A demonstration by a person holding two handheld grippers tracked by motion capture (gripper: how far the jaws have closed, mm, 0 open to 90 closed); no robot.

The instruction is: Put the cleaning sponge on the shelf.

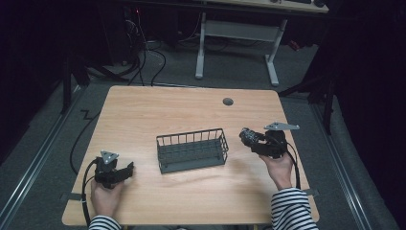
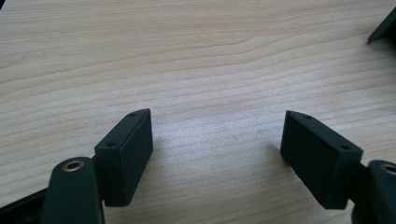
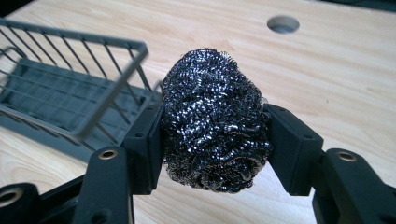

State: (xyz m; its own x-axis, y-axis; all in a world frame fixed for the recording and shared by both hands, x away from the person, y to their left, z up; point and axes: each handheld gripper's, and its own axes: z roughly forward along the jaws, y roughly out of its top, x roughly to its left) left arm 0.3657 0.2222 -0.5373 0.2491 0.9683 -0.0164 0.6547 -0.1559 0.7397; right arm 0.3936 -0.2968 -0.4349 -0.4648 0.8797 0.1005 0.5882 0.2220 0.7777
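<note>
A steel wool scourer (image 3: pixel 215 121) is squeezed between the two black jaws of my right gripper (image 3: pixel 215 140), which is shut on it. In the high view the right gripper (image 1: pixel 250 137) holds the scourer (image 1: pixel 248 135) just right of the dark wire basket (image 1: pixel 192 149), a little above the table. The basket (image 3: pixel 70 84) lies to the left in the right gripper view and looks empty. My left gripper (image 1: pixel 128 170) rests low at the table's front left, jaws wide apart. Its view shows the left gripper (image 2: pixel 217 140) open over bare wood with nothing between the jaws.
The wooden table (image 1: pixel 143 110) has a round cable hole (image 1: pixel 228 101) near its far edge, also seen as the cable hole (image 3: pixel 283 23) beyond the scourer. A white desk frame (image 1: pixel 237 43) and cables stand on the dark floor behind.
</note>
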